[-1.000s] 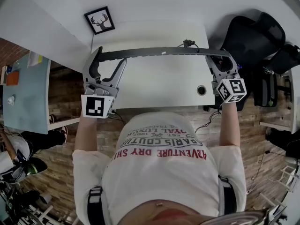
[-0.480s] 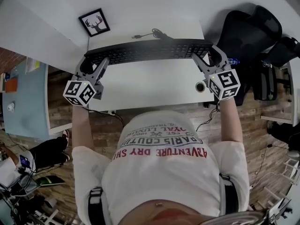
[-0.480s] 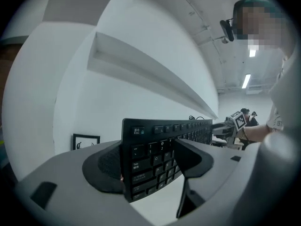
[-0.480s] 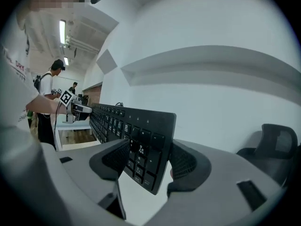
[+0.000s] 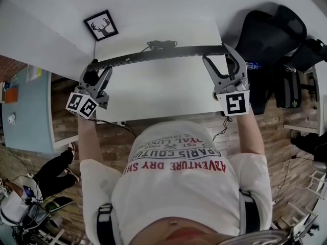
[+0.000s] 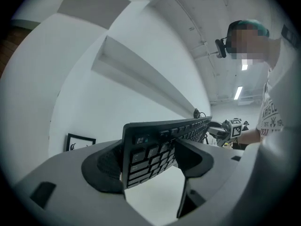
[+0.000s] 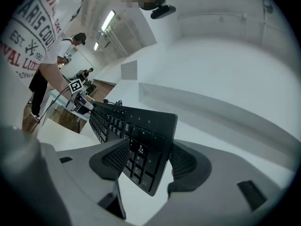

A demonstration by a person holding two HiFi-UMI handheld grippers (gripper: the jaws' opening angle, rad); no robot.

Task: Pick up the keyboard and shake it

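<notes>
1. The desk before me is a white rectangle. Its back edge at 12 o'clock meets a white wall, and its front edge at 6 o'clock is just beside my chest.
2. The keyboard does not lie on it. It is raised over the back half of the top.
3. A dark coil of cable sits at 12 o'clock near the back edge. I cannot tell whether it rests on the top.
4. A small framed deer picture shows at 11 o'clock, past the back corner. I cannot tell whether it stands on the desk or hangs on the wall.
5. Thin cables hang below the front edge at 7 o'clock.
6. A plank floor lies beneath.
</notes>
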